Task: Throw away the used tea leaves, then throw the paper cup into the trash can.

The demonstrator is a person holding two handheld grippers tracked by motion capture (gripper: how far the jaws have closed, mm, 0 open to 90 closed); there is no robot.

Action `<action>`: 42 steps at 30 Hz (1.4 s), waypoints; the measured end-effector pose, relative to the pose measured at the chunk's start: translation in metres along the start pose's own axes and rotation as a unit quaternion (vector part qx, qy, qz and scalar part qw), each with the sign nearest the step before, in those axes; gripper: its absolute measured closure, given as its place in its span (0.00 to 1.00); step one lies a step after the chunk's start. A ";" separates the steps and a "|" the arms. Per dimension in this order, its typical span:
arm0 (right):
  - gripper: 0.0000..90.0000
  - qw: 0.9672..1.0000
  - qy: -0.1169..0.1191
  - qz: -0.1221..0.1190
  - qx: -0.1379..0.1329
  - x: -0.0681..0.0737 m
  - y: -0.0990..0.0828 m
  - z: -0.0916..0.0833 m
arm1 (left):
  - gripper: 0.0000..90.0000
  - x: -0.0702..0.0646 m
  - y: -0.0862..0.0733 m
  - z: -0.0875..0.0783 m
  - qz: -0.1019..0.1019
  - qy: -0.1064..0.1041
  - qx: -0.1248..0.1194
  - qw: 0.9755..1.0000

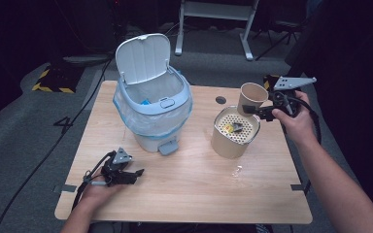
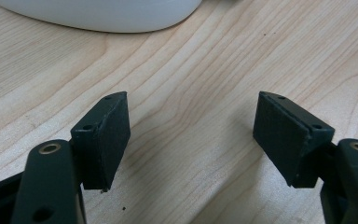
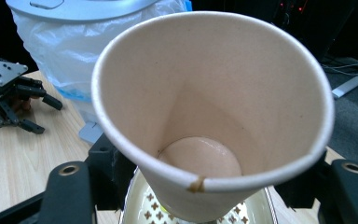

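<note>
Paper-walled and pale, the cup (image 1: 251,98) is hanging tilted just above the perforated strainer container (image 1: 235,132), pinched across its lower body by the fingers (image 3: 105,175) of the right gripper (image 1: 267,112), one on each side. To do this step well, the person is best keeping the squeeze light, since the thin wall crumples easily, and holding the cup's mouth over the strainer while any dregs are draining. Left of the strainer, past the open pedal bin (image 1: 153,94), the left gripper (image 1: 126,174) is resting on the surface (image 1: 199,194), fingers spread wide around nothing.
</note>
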State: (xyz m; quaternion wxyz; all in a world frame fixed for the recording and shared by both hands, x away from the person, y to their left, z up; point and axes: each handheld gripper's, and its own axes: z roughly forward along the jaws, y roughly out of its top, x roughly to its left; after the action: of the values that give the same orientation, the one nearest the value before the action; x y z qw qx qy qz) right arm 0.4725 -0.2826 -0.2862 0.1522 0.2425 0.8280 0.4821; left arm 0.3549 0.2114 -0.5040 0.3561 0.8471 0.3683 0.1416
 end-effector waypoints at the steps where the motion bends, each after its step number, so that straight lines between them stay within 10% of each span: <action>1: 0.36 1.000 0.003 -0.001 -0.002 0.001 0.003 0.002 | 0.31 0.000 0.000 0.000 0.000 0.000 0.000 1.000; 23: 0.35 0.998 0.037 -0.056 -0.019 0.021 0.062 0.040 | 0.31 0.000 -0.001 -0.001 -0.004 0.005 0.001 1.000; 42: 0.35 0.996 0.064 -0.050 -0.038 0.037 0.107 0.068 | 0.31 0.001 -0.002 -0.002 -0.009 0.006 0.001 1.000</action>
State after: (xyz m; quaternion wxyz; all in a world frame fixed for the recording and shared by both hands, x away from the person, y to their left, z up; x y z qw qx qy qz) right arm 0.5017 -0.1679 -0.2272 0.1316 0.1634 0.8284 0.5194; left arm 0.3536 0.2142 -0.5038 0.3541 0.8435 0.3777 0.1429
